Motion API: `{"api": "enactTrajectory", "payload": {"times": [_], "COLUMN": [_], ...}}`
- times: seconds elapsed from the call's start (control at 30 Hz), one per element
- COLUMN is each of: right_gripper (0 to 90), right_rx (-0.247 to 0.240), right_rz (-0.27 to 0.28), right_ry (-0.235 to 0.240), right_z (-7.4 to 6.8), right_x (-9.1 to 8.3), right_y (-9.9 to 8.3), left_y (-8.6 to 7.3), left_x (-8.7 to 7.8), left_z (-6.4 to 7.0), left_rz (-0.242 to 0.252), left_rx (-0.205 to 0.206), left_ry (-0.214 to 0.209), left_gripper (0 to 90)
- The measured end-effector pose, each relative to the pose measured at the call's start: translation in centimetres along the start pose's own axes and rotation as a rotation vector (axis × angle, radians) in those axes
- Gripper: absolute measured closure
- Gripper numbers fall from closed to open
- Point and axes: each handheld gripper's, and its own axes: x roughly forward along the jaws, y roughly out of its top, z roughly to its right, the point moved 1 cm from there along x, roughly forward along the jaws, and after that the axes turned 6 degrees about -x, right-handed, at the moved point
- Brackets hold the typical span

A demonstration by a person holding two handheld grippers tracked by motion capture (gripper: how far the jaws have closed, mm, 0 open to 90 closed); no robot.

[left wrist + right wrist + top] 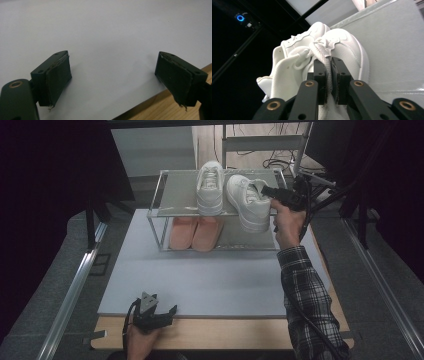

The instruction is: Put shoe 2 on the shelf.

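A pair of white sneakers stands on the top shelf of a metal rack (175,210). The left sneaker (210,187) sits straight. The right sneaker (248,204) is angled, its toe over the shelf's front edge. My right gripper (270,194) reaches in from the right and is shut on that sneaker's tongue and lace at the opening; in the right gripper view the jaws (329,75) pinch white fabric of the sneaker (348,48). My left gripper (162,314) rests low at the front left, open (113,62), with nothing between its pads.
Pink slippers (195,232) lie on the rack's lower shelf. The rack stands at the back of a grey mat (210,280) laid on a wooden table (225,336). Metal rails run along both sides, and cables hang behind the rack.
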Motion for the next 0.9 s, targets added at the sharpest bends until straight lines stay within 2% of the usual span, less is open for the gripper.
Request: {"api": "enactTrajectory", "payload": {"times": [0.13, 0.2, 0.27, 0.33, 0.4, 0.5, 0.63, 0.9], "right_gripper": [75.6, 69.4, 63.9, 60.4, 59.3, 58.0, 56.9, 58.8], "right_rx": [-0.012, -0.031, -0.028, -0.035, -0.052, -0.047, -0.048, -0.074], "right_rz": [0.001, 0.002, 0.001, -0.009, -0.012, 0.005, 0.0, 0.003], "right_ry": [0.018, 0.039, 0.065, 0.063, 0.069, 0.075, 0.078, 0.076], "right_z": [-0.2, -0.1, -0.1, -0.2, -0.2, -0.1, 0.1, 0.7], "right_x": [0.2, 0.1, 0.1, 0.0, -0.2, -0.6, -1.1, -3.1], "right_y": [-0.1, -0.1, -0.1, 0.1, 0.1, 0.3, 0.4, 0.4], "left_y": [0.0, 0.0, 0.0, 0.0, 0.0, 0.0, 0.0, 0.0], "left_x": [0.0, 0.0, 0.0, 0.0, 0.0, 0.0, 0.0, 0.0], "left_z": [0.0, 0.0, 0.0, 0.0, 0.0, 0.0, 0.0, 0.0], "left_rz": [0.0, 0.001, 0.0, 0.0, 0.0, 0.0, 0.0, 0.0], "left_rx": [0.001, 0.0, 0.001, 0.001, 0.001, 0.001, 0.001, 0.002], "left_ry": [0.001, 0.001, 0.001, 0.001, 0.001, 0.001, 0.001, 0.001], "left_gripper": [13.2, 13.2, 13.2, 13.2, 13.2, 13.2, 13.2, 13.2]}}
